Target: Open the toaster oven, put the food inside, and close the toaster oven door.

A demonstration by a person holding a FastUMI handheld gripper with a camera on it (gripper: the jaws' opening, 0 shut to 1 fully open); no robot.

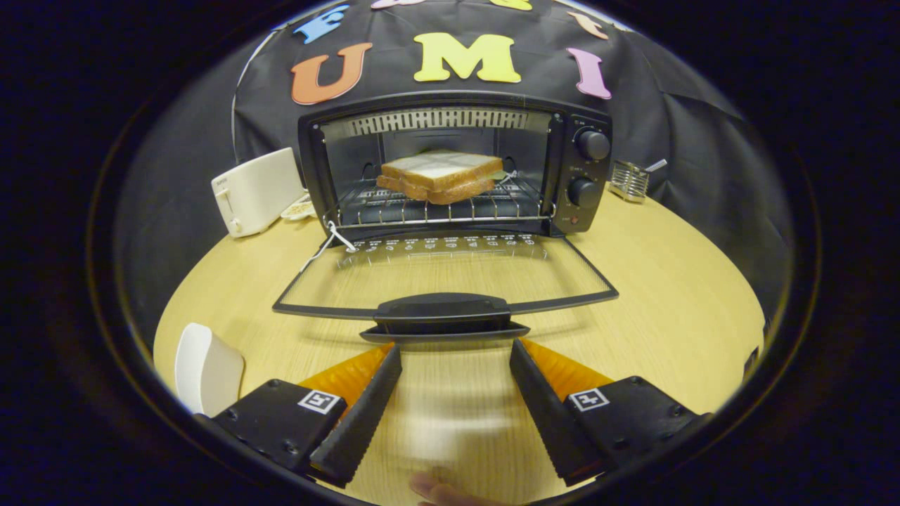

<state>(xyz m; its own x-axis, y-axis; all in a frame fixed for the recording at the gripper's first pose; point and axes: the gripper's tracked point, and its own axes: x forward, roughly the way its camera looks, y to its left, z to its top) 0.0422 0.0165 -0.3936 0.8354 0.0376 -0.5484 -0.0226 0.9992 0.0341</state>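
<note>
Black toaster oven (450, 169) holds a sandwich (441, 176); claw (455, 365) spread, empty

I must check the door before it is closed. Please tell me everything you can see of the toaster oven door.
The toaster oven door is fully open, folded down and nearly flat just above the wooden table. It is a clear glass pane in a thin black frame, hinged at the oven's lower front edge, with small white markings near the hinge. A wide black handle sits on its free edge. A white string hangs by its left hinge corner. The open tongs wait just before the handle, touching nothing.
</note>
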